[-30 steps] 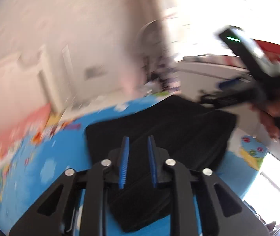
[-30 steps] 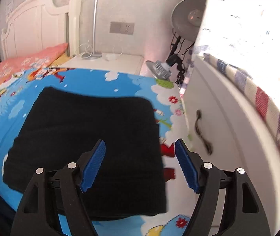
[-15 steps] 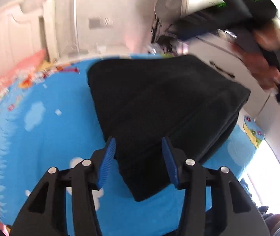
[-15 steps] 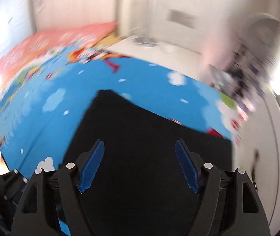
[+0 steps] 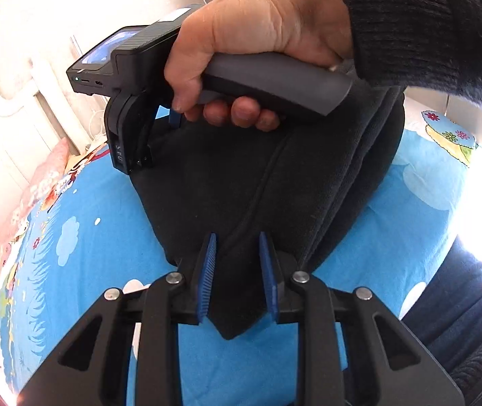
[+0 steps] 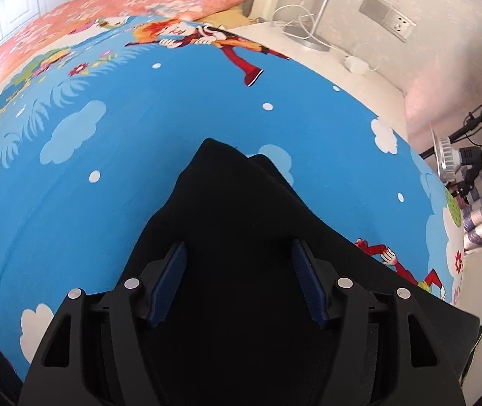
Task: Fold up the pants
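The black pants [image 5: 241, 182] lie folded in layers on the blue cartoon bedsheet [image 5: 71, 237]; they also show in the right wrist view [image 6: 241, 230]. My left gripper [image 5: 236, 264] is open, its blue pads either side of the near corner of the pants. My right gripper [image 6: 239, 280] is open and low over the pants, its fingers straddling the dark cloth. The right gripper's body and the hand holding it [image 5: 257, 44] fill the top of the left wrist view, above the far side of the pants.
A pink pillow [image 6: 159, 0] lies at the head of the bed by a white headboard [image 5: 10, 128]. A white nightstand [image 6: 325, 61] holds a lamp base and cables. A fan and clip lamp [image 6: 457, 155] stand at the right. Dark trouser legs [image 5: 460, 321] are beside the bed.
The right gripper has swung across and down over the pants, now close in front of the left camera. The left gripper has come down at the near corner, jaws a little narrower.
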The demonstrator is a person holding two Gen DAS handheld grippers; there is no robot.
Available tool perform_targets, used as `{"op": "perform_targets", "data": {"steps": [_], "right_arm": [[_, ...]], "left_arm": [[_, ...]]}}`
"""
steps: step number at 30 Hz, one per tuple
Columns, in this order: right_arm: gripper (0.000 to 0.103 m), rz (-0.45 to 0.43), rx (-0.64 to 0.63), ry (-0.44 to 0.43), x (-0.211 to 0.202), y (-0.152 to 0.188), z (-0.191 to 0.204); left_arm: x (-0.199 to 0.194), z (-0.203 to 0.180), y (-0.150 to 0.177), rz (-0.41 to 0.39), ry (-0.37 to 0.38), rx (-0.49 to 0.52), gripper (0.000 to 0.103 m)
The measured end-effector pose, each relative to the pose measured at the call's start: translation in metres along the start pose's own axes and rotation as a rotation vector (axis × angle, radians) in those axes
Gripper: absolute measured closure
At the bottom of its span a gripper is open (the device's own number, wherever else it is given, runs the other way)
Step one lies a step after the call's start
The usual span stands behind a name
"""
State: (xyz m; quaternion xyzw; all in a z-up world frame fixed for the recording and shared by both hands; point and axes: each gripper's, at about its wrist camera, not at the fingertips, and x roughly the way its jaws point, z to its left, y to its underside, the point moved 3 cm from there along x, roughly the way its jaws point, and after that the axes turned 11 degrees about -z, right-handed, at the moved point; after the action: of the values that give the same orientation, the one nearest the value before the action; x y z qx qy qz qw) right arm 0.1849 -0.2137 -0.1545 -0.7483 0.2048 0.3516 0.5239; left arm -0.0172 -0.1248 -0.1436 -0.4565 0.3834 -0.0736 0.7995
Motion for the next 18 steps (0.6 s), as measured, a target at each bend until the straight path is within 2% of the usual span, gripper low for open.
{"op": "perform_targets", "data": {"steps": [2,3,5,7,8,9,11,13,15,18], "right_arm": [[0.043,-0.032,0.017,-0.013,-0.01,0.0,0.0],[0.043,-0.077,0.032,-0.005,-0.023,-0.002,-0.003],[0.04,-0.182,0.076,0.065,-0.062,-0.003,-0.023],[0.027,-0.221,0.145,0.122,-0.092,0.004,-0.047],[0.026,-0.228,0.189,0.152,-0.111,0.018,-0.062],[0.026,-0.227,0.208,0.176,-0.121,0.029,-0.07],[0.026,-0.222,0.242,0.277,-0.146,0.064,-0.089],[0.025,-0.213,0.274,0.345,-0.16,0.094,-0.102],[0.021,-0.203,0.333,0.382,-0.165,0.124,-0.116],[0.02,-0.07,0.367,0.429,-0.138,0.169,-0.129]], "left_arm": [[-0.005,0.001,0.001,-0.017,-0.004,-0.01,0.075],[-0.009,0.002,0.001,-0.029,0.0,-0.023,0.074],[-0.019,0.011,0.002,-0.066,0.014,-0.066,0.071],[-0.029,0.019,0.008,-0.096,0.016,-0.127,0.071],[-0.032,0.026,0.008,-0.109,0.014,-0.163,0.071],[-0.033,0.033,0.008,-0.117,0.019,-0.2,0.071],[-0.032,0.044,0.008,-0.11,0.029,-0.258,0.071],[-0.034,0.048,0.006,-0.13,0.04,-0.285,0.071],[-0.034,0.045,0.0,-0.141,0.06,-0.259,0.058],[-0.024,0.042,-0.017,-0.139,0.114,-0.253,0.057]]}}
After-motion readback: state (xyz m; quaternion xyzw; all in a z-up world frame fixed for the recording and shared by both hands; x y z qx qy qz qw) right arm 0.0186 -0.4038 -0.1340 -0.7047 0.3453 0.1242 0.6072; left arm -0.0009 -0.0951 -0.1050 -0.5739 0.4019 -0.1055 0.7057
